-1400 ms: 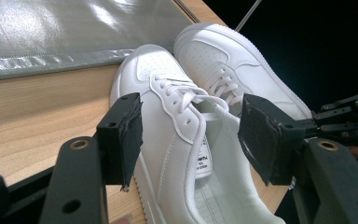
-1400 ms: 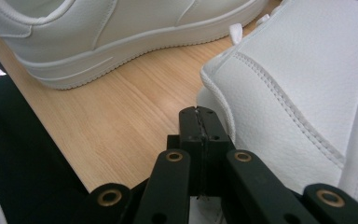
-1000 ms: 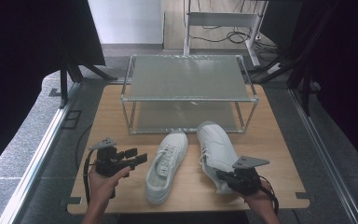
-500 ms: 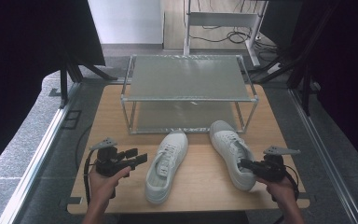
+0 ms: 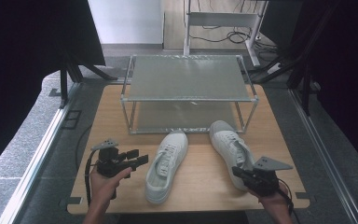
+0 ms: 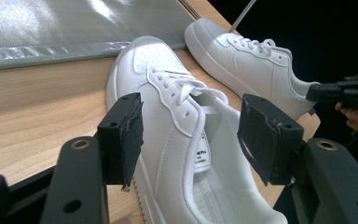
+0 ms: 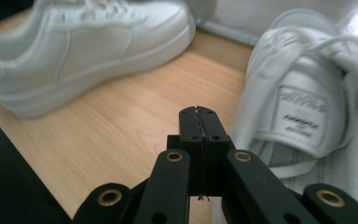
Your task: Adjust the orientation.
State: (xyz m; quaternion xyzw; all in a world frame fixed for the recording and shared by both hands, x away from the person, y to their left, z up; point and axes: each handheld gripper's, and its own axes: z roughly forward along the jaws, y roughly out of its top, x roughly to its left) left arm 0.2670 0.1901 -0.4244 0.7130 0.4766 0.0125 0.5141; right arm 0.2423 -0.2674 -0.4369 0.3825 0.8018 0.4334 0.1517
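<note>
Two white sneakers lie on the wooden table (image 5: 112,112), toes toward a two-tier metal rack (image 5: 189,95). The left sneaker (image 5: 167,164) lies just ahead of the left gripper (image 5: 139,159), on its jaw side: in the left gripper view the shoe's laces and tongue label (image 6: 182,140) show between the two black jaws, which stand wide apart with nothing between the pads and do not touch the shoe. A hand (image 5: 103,184) holds this gripper from behind, its cable trailing toward the table's near edge.

The right sneaker (image 5: 229,150) lies with its heel beside the right gripper (image 5: 238,172), whose tip sits close against the heel's inner side (whether it touches cannot be told from above). In the right gripper view the jaws are pressed flat together, holding nothing; the right sneaker's open collar and label (image 7: 303,112), somewhat blurred, are just to the right of the tip, and the left sneaker (image 7: 88,51) lies farther off to the left, across bare wood. The right hand (image 5: 275,203) grips the tool under its grey three-cornered plate (image 5: 271,164).

The rack stands beyond both shoes, the right toe close to its front leg.
</note>
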